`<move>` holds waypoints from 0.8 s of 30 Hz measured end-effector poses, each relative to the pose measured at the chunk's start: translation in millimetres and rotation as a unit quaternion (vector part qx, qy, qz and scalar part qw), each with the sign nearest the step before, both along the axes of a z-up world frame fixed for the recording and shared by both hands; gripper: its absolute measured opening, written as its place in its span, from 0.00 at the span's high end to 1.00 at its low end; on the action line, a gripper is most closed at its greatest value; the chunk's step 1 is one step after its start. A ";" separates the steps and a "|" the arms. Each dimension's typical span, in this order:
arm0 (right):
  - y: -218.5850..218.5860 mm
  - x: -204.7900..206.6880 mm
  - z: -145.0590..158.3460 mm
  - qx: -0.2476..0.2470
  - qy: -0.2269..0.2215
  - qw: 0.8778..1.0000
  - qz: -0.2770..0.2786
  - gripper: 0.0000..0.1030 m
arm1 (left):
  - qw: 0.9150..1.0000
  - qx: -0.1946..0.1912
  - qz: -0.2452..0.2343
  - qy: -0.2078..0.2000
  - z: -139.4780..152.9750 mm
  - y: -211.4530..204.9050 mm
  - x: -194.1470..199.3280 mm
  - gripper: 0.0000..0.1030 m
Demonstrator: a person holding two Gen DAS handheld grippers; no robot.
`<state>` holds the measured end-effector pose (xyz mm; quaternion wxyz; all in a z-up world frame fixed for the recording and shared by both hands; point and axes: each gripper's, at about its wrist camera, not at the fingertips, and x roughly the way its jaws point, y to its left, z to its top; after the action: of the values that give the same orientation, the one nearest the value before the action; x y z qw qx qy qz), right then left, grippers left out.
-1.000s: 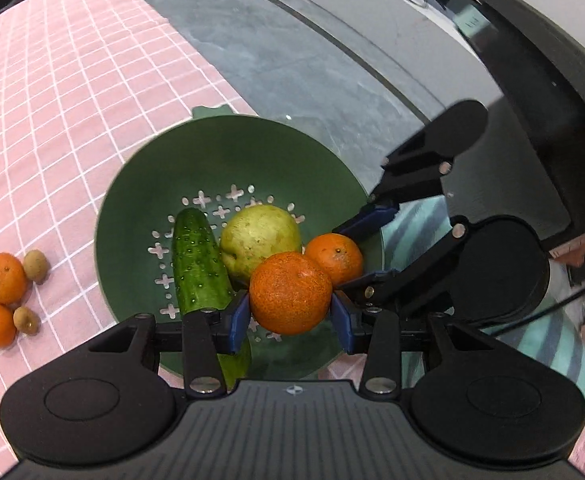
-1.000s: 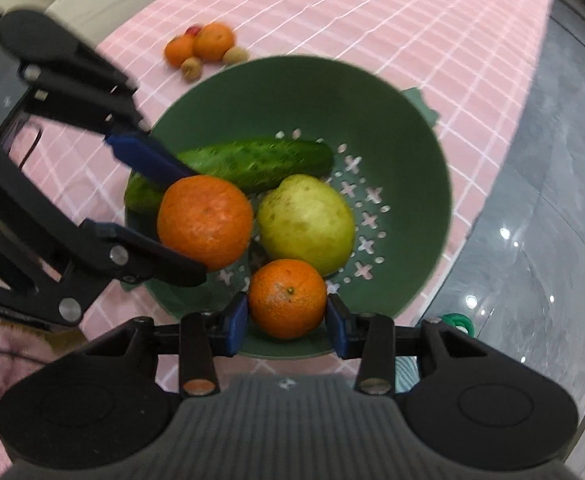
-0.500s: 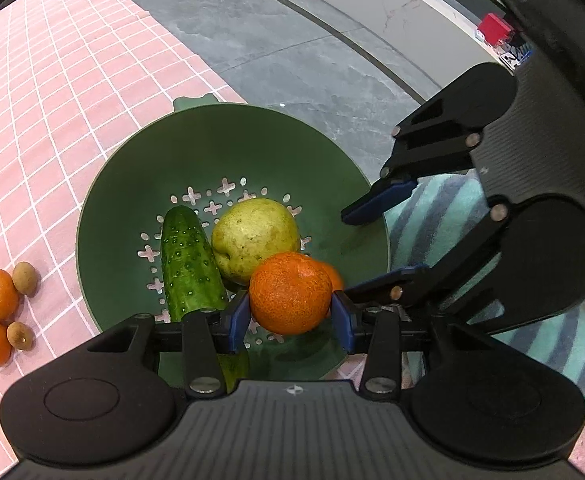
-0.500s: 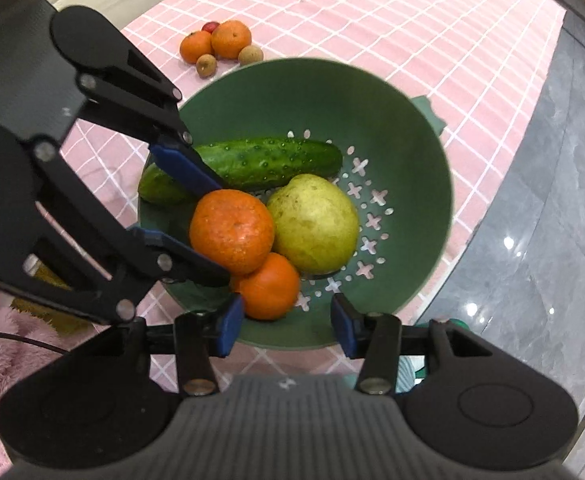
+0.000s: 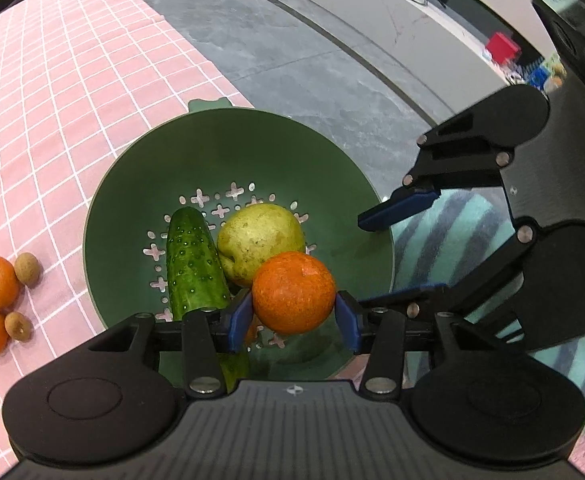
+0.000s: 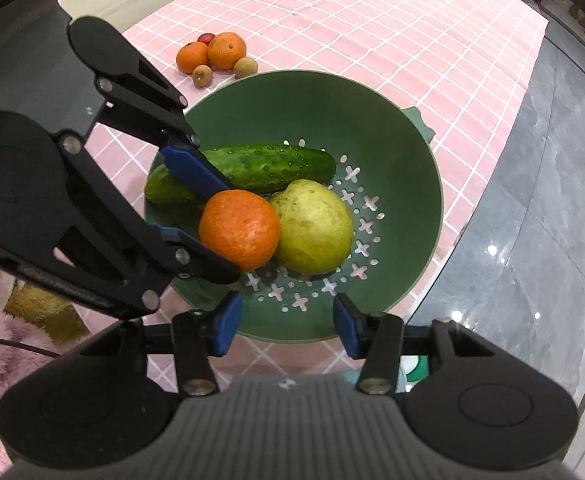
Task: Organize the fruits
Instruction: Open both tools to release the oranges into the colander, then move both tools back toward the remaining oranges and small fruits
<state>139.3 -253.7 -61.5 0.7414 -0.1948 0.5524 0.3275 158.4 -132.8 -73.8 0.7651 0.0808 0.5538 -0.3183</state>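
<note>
— How did the orange look?
— Bright and pebbly, over the green colander, between the left gripper's jaws, which had just been opening.
— And the right gripper?
— Angled down, jaws just widened, nothing between them.

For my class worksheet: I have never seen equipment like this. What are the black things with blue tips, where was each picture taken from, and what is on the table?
There is no robot. A person holds a two-finger claw in each hand, and a wide-angle camera on each looks along its fingers. One picture is from the left claw, the other from the right claw; each also sees the other claw. On a pink checked cloth stands a green bowl with holes, holding a cucumber, a pear and an orange. The orange sits between the left claw's jaws, which have just been opening, so it looks released. The right claw's jaws have also just been opening, with nothing between them. Beside the bowl lie two more oranges and some small fruits.
</note>
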 end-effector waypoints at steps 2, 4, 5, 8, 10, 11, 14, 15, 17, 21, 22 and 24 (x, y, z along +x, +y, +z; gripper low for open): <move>-0.5 -0.3 1.0 0.003 0.001 1.000 -0.005 0.51 | 1.000 -0.009 0.005 0.005 1.2 3.4 -0.8 0.46; -1.2 -1.1 1.9 0.007 0.001 1.000 -0.010 0.51 | 1.000 -0.022 0.010 0.012 2.0 8.9 -0.6 0.44; -1.1 -0.6 1.3 0.009 0.003 1.000 -0.013 0.50 | 0.999 -0.027 0.013 0.016 2.1 10.9 -0.5 0.43; -2.2 0.6 1.7 0.019 0.011 0.999 -0.027 0.50 | 0.999 -0.039 0.020 0.014 7.9 16.3 -3.3 0.40; -1.9 0.9 1.9 0.024 0.015 0.999 -0.035 0.50 | 0.999 -0.042 0.021 0.000 15.3 18.5 -6.9 0.40; -1.6 0.2 2.6 0.027 0.016 0.999 -0.038 0.50 | 0.999 -0.044 0.023 -0.005 18.9 20.1 -8.5 0.40; -1.3 -1.6 9.1 0.039 0.012 0.998 -0.053 0.50 | 0.998 -0.051 0.041 -0.024 33.1 30.9 -14.2 0.40; -1.4 -2.2 13.0 0.046 0.009 0.997 -0.062 0.49 | 0.997 -0.050 0.049 -0.030 36.8 35.2 -15.7 0.39; -0.9 -3.6 19.0 0.061 0.000 0.995 -0.080 0.46 | 0.995 -0.052 0.069 -0.047 44.7 45.0 -18.7 0.39; 6.5 -8.7 33.6 0.084 -0.032 0.987 -0.130 0.39 | 0.989 -0.062 0.115 -0.074 57.7 68.8 -23.6 0.39; 8.3 -9.0 36.0 0.089 -0.040 0.985 -0.141 0.39 | 0.987 -0.059 0.126 -0.082 59.6 73.2 -24.4 0.39; 14.1 -11.3 42.3 0.102 -0.055 0.980 -0.164 0.38 | 0.982 -0.047 0.153 -0.101 61.9 82.3 -26.1 0.40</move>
<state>128.0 -239.6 -19.2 0.8304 -0.0423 0.4987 0.2449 132.3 -50.5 -11.9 0.8595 -0.0090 0.4645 -0.2131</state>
